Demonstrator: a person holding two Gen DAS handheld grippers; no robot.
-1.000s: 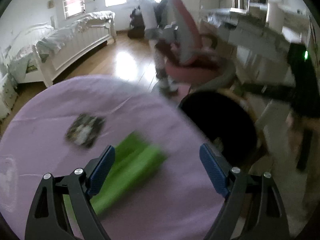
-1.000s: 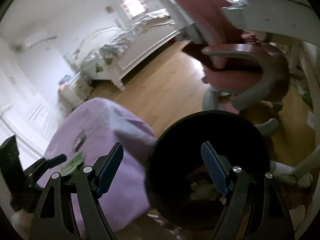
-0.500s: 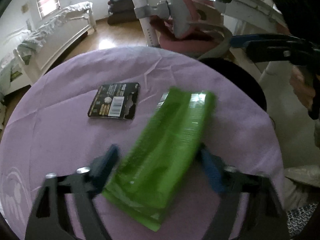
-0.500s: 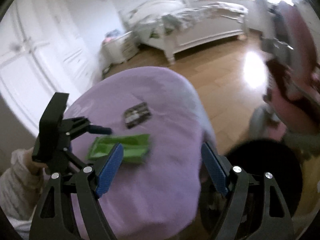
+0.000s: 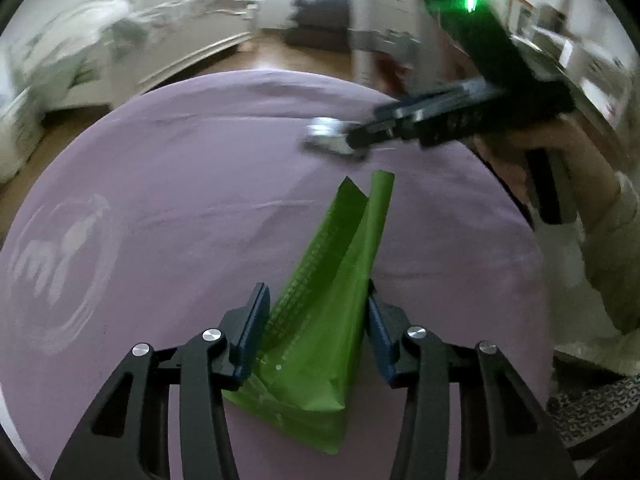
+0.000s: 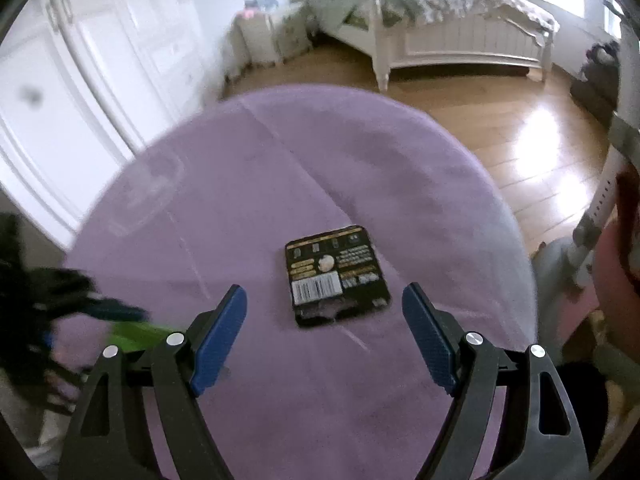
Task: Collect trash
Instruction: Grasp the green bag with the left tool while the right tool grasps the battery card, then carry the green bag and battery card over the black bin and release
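Note:
A green plastic pouch (image 5: pixel 320 312) lies on the round table's purple cloth (image 5: pixel 180 184), folded up between the fingers of my left gripper (image 5: pixel 316 320), which is shut on it. A black battery card (image 6: pixel 336 276) lies flat on the cloth just ahead of my right gripper (image 6: pixel 324 332), which is open and empty above it. In the left wrist view the right gripper (image 5: pixel 360 136) shows blurred over a small blurred card (image 5: pixel 326 138). The green pouch also shows at the left edge of the right wrist view (image 6: pixel 132 334).
A white bed (image 6: pixel 460 28) stands across the wooden floor (image 6: pixel 500 120). White wardrobe doors (image 6: pixel 80 60) are on the left. A pink chair (image 6: pixel 624 256) with a grey base is at the right of the table.
My left gripper has closed on the green pouch, which now stands folded between its fingers. My right gripper has swung from the black bin to over the table, above the black card.

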